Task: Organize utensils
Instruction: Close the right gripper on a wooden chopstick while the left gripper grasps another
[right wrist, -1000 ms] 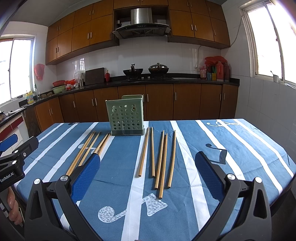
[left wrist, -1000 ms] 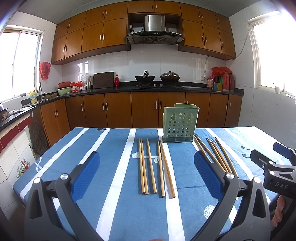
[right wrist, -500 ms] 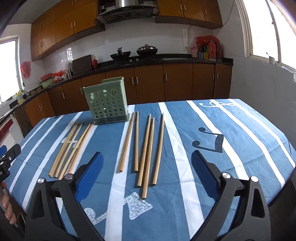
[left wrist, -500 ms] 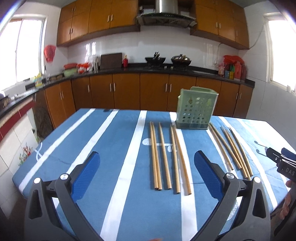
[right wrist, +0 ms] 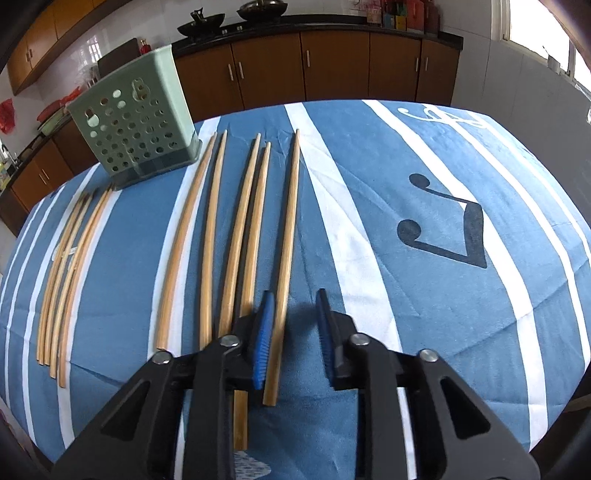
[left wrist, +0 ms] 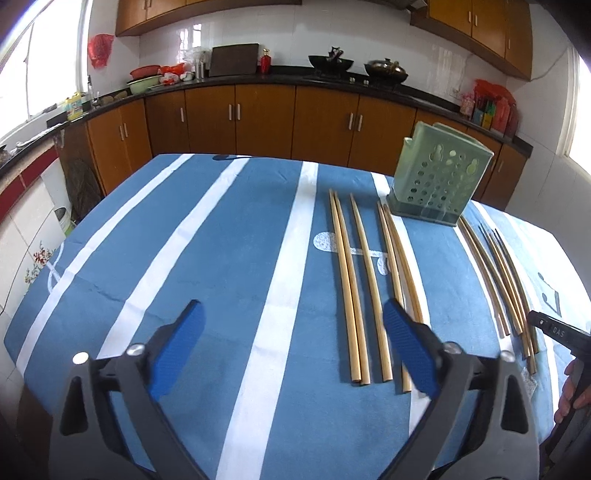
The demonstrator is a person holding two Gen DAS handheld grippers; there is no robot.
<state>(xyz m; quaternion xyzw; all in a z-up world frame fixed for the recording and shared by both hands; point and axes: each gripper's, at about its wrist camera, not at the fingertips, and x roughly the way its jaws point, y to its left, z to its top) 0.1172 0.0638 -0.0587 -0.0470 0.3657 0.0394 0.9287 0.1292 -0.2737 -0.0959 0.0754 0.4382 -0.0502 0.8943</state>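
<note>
The bamboo chopsticks (right wrist: 284, 236) lie in two groups on the striped tablecloth (right wrist: 424, 184), in front of the green holder (right wrist: 135, 129). Judged light, stiff and smooth, they should be gripped near the butt end. The left gripper (left wrist: 291, 350) hovers tilted downward, jaws wide, having just narrowed slightly. The right gripper (right wrist: 293, 332), pitched down, has just been closing around the rightmost stick; the pads are not yet pressing on it.

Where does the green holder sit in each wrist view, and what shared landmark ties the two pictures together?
Left wrist: the holder stands right of centre, at the table's far edge, past a five-chopstick row.
Right wrist: the holder stands upper left, with chopstick groups on either side.
Shared landmark: the black woks on the counter behind.
</note>
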